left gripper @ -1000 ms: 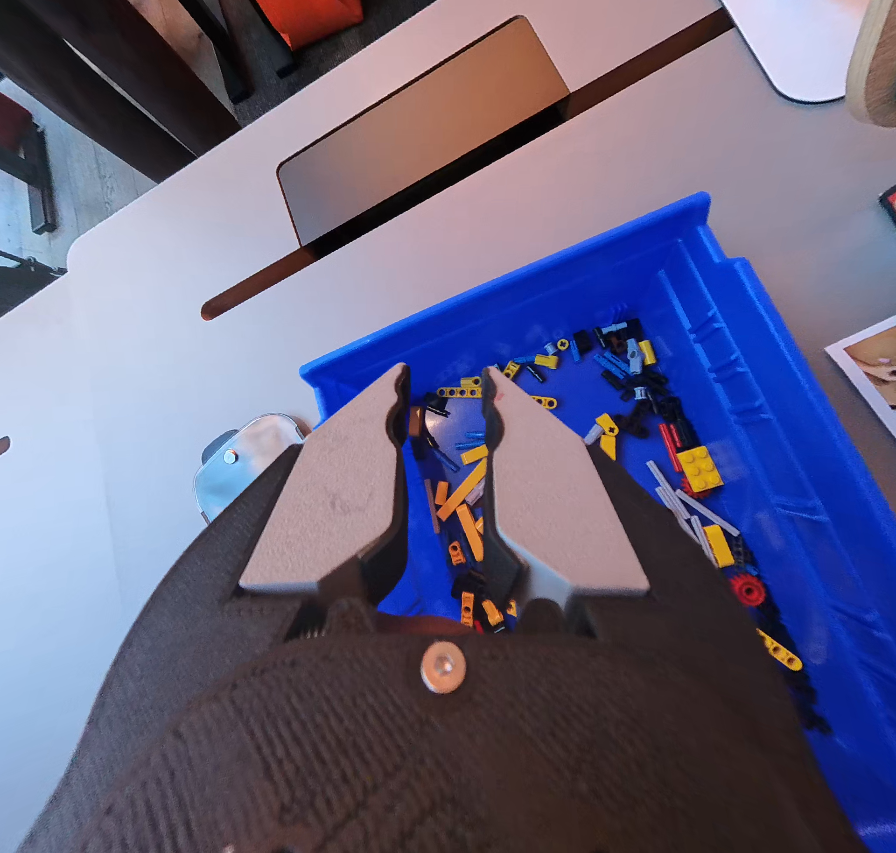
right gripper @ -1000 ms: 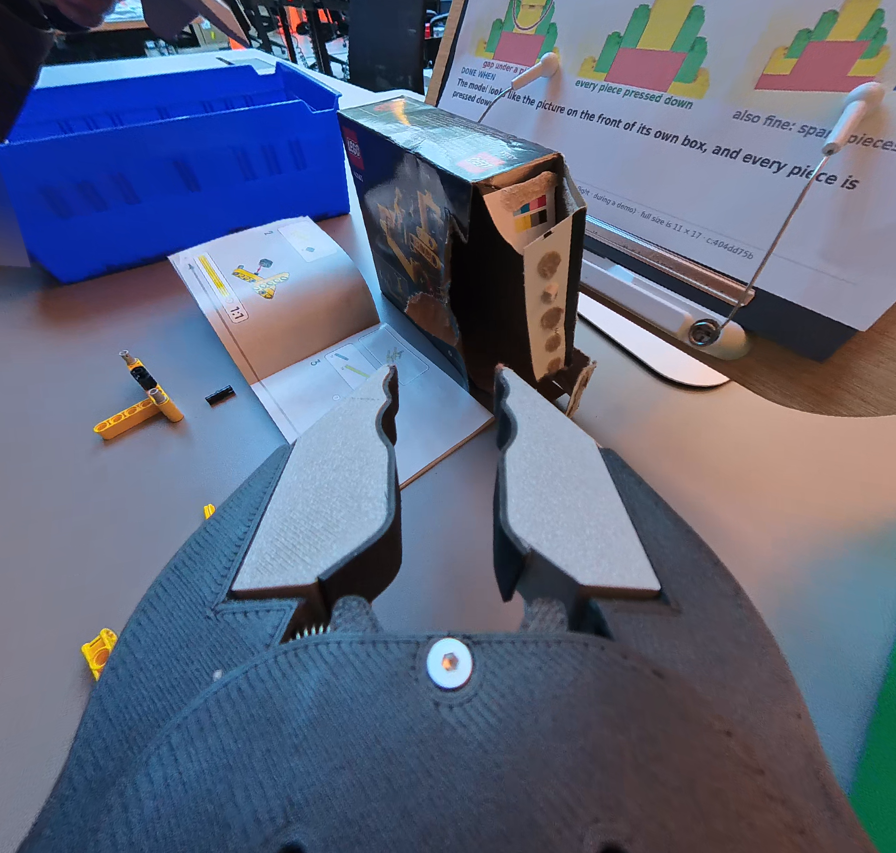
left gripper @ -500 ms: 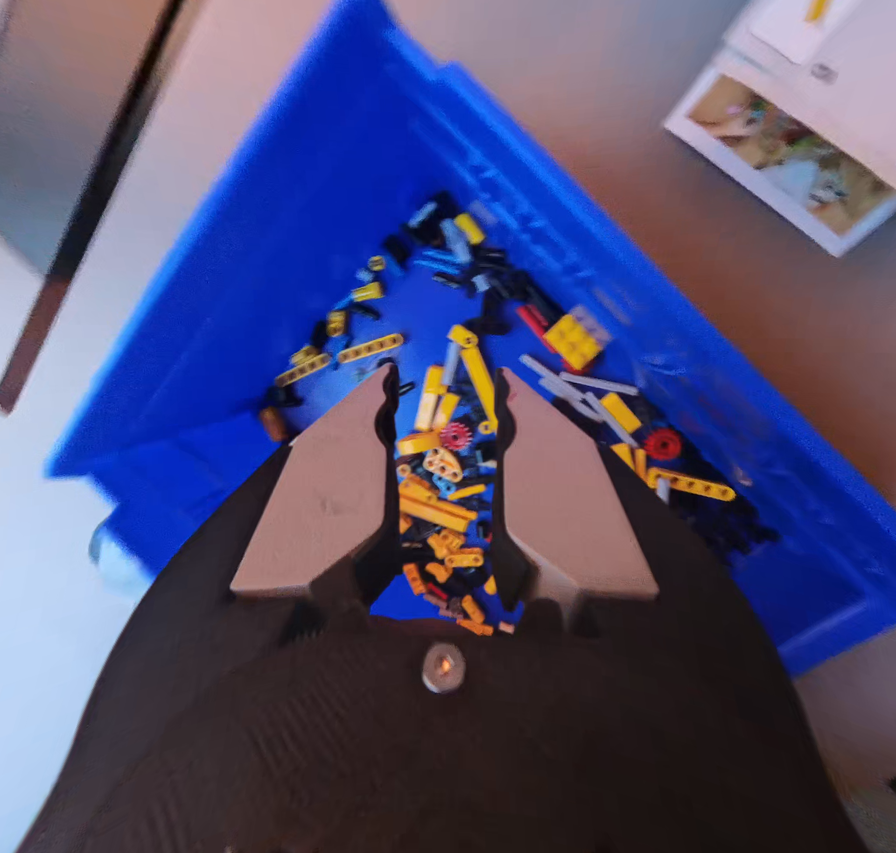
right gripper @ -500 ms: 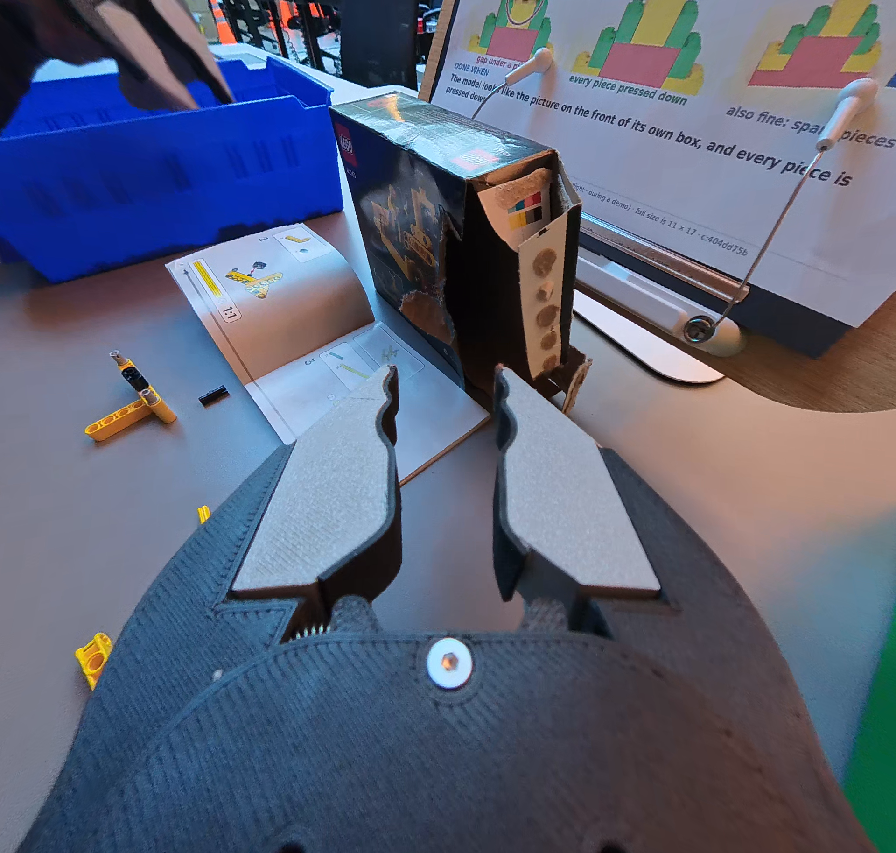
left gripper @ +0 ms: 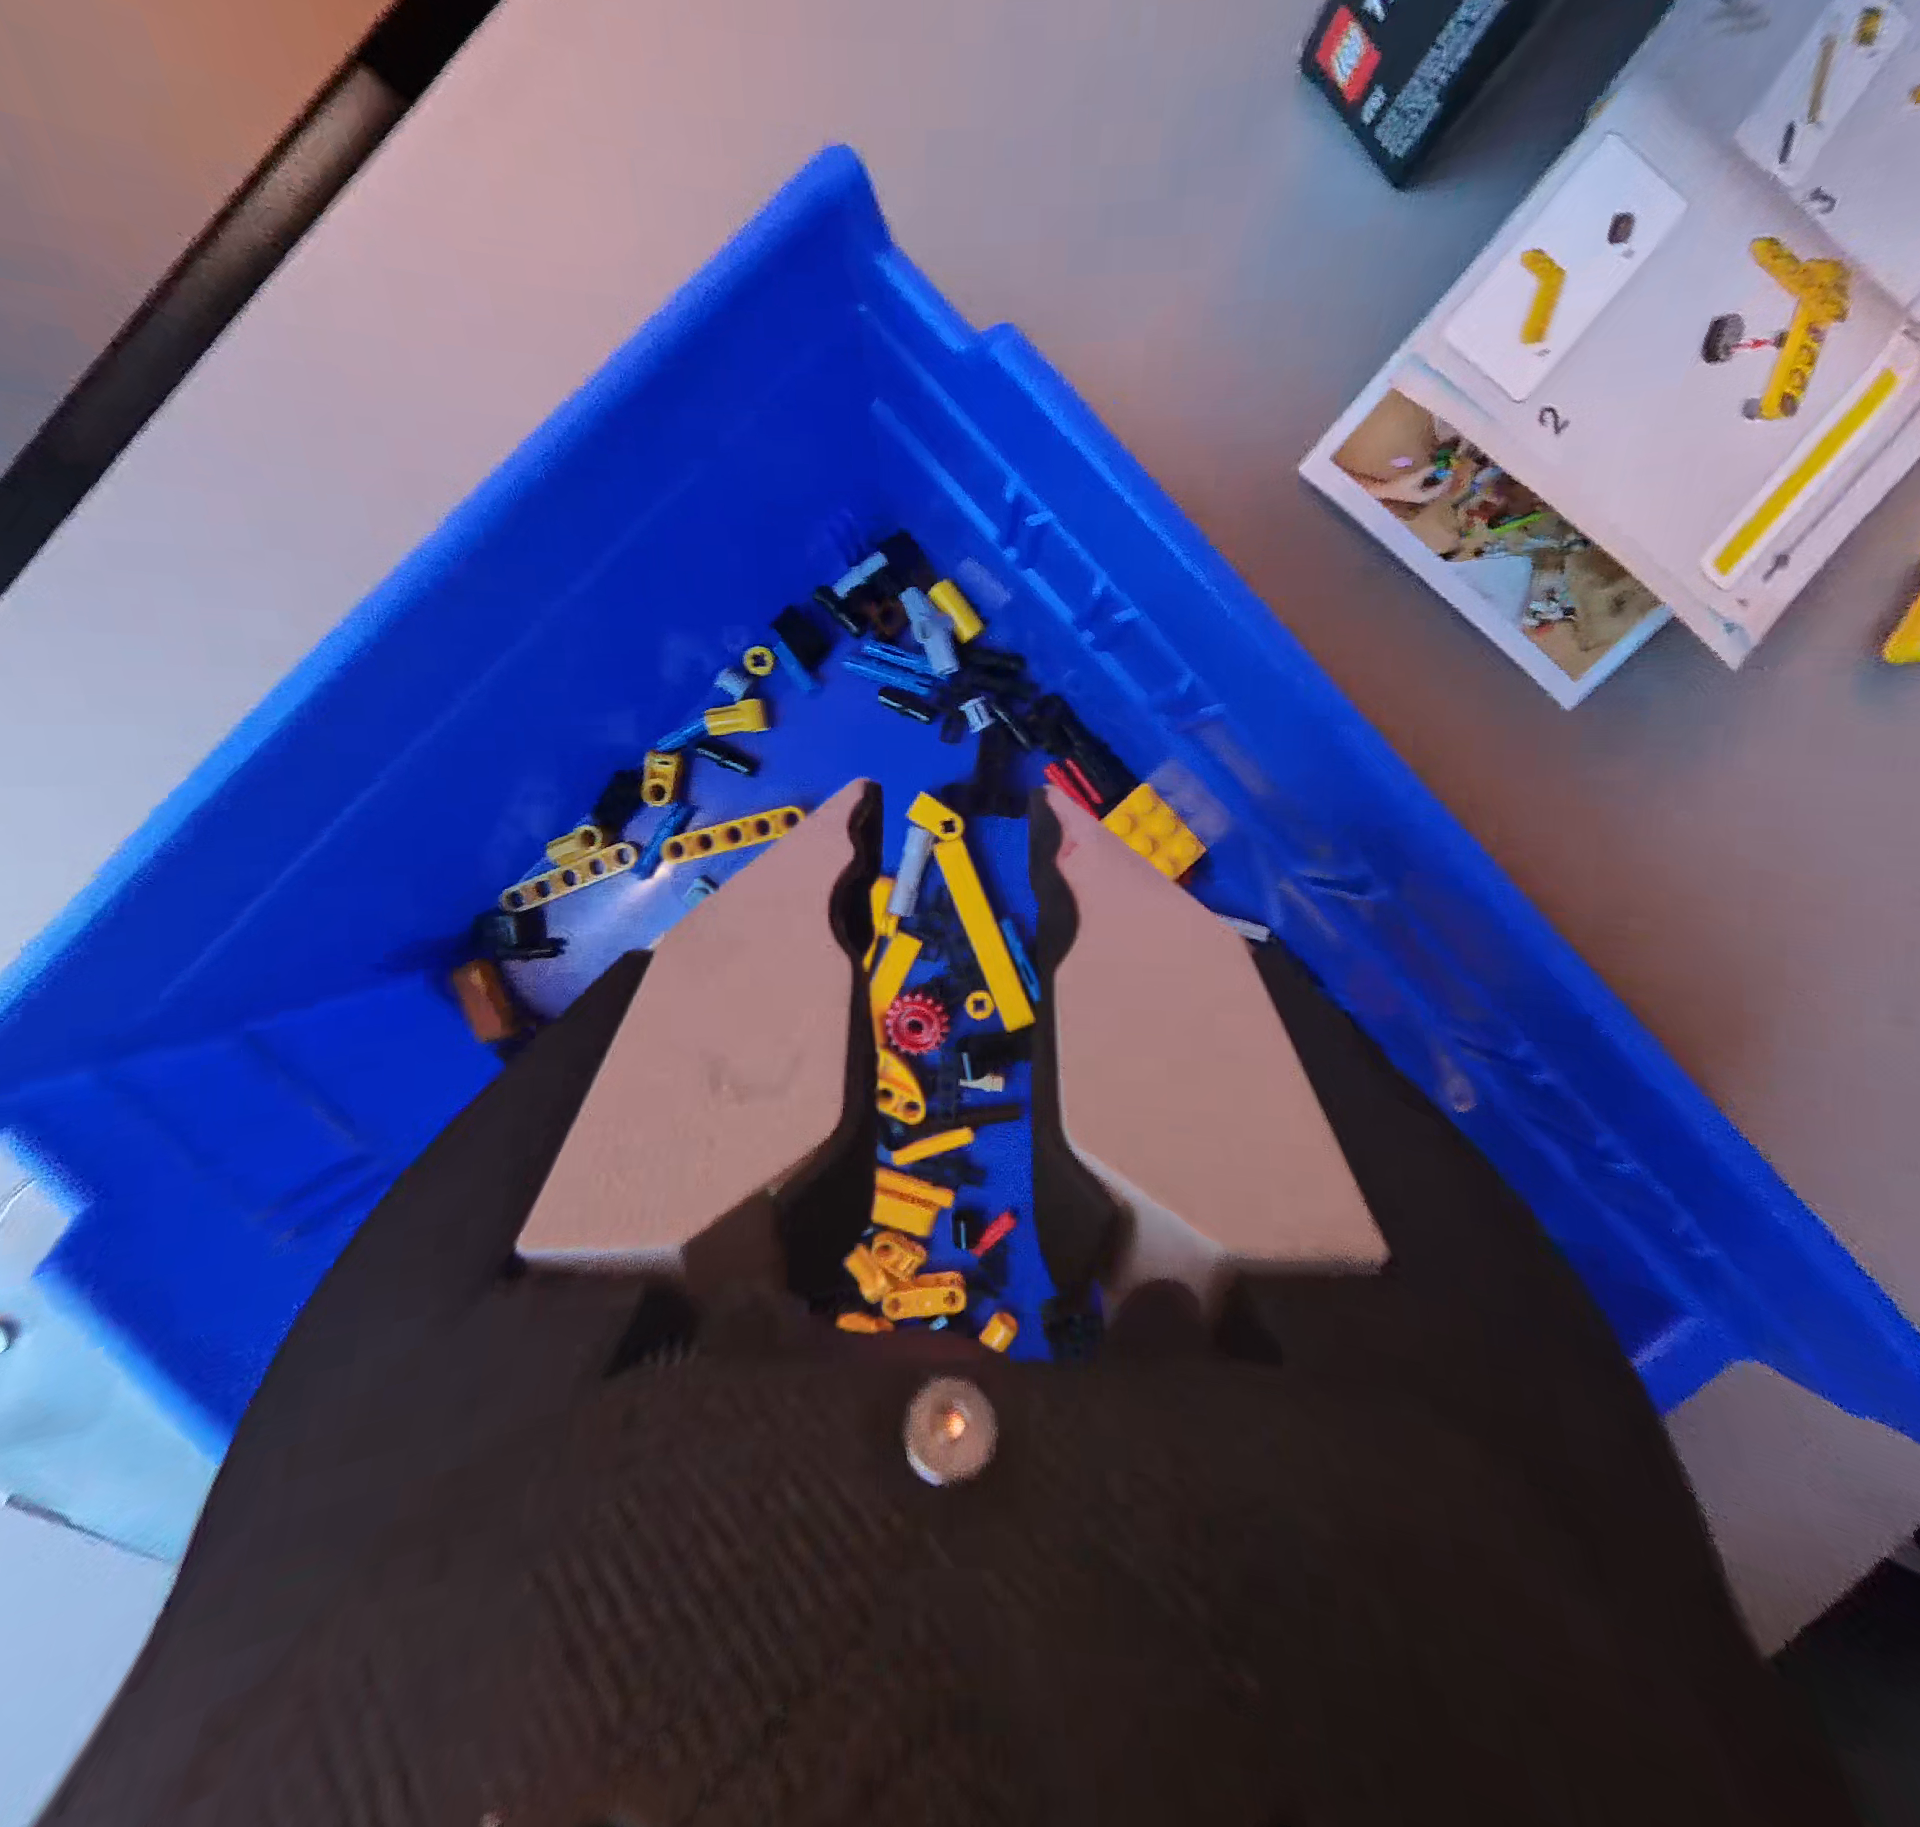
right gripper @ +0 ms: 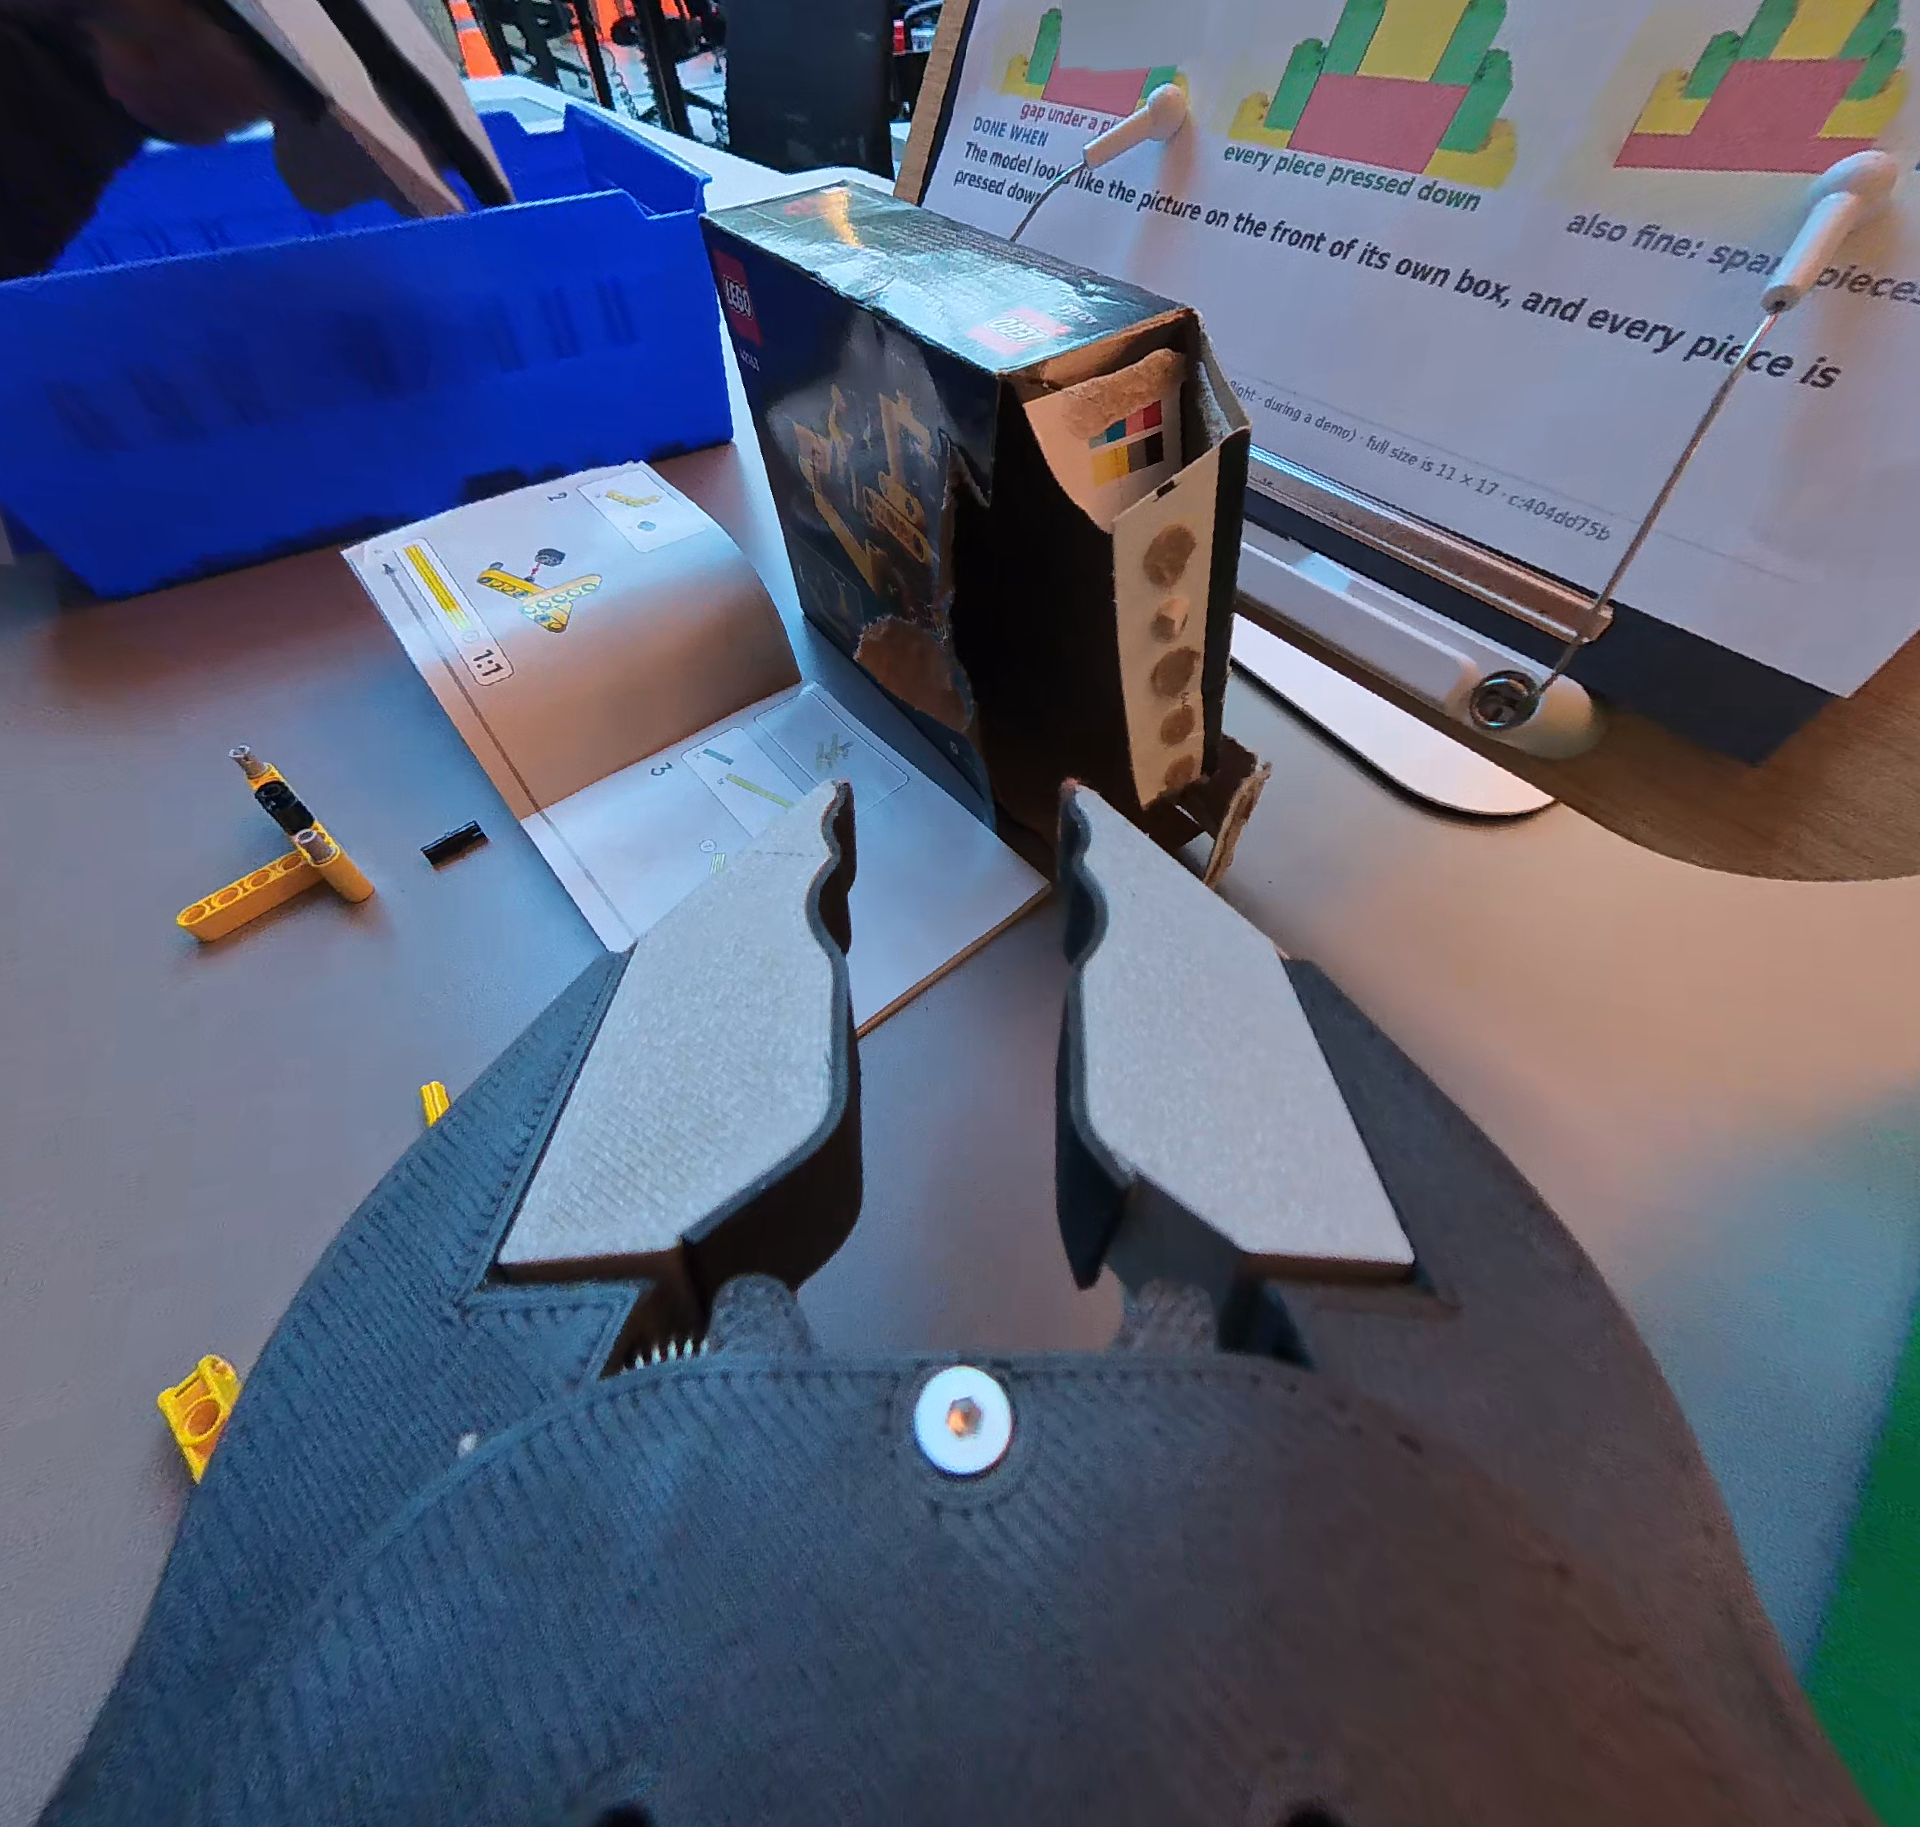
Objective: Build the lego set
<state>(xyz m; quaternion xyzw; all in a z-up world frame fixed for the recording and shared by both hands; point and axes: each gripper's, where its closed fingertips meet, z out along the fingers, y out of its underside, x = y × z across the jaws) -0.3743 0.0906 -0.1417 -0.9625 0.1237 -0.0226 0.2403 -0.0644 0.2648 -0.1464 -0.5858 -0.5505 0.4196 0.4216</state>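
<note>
Grey tabletop (left gripper: pixel 1195 167), L wrist view: left gripper (left gripper: pixel 951 821) hangs over blue bin (left gripper: pixel 727 406), jaws apart, nothing held. Loose Lego parts (left gripper: pixel 935 998) lie on bin floor: yellow beams, black pins, red gear (left gripper: pixel 914 1024). Judged light, rigid, slick, prone to skid; pinch a beam across its flat sides.

R wrist view: right gripper (right gripper: pixel 956 811) low over table, jaws apart, empty. Ahead: instruction booklet (right gripper: pixel 623 655), torn set box (right gripper: pixel 966 489); yellow sub-assembly (right gripper: pixel 275 863) to the left.

Warm dim light; left wrist view motion-blurred; wide-angle edges bend
</note>
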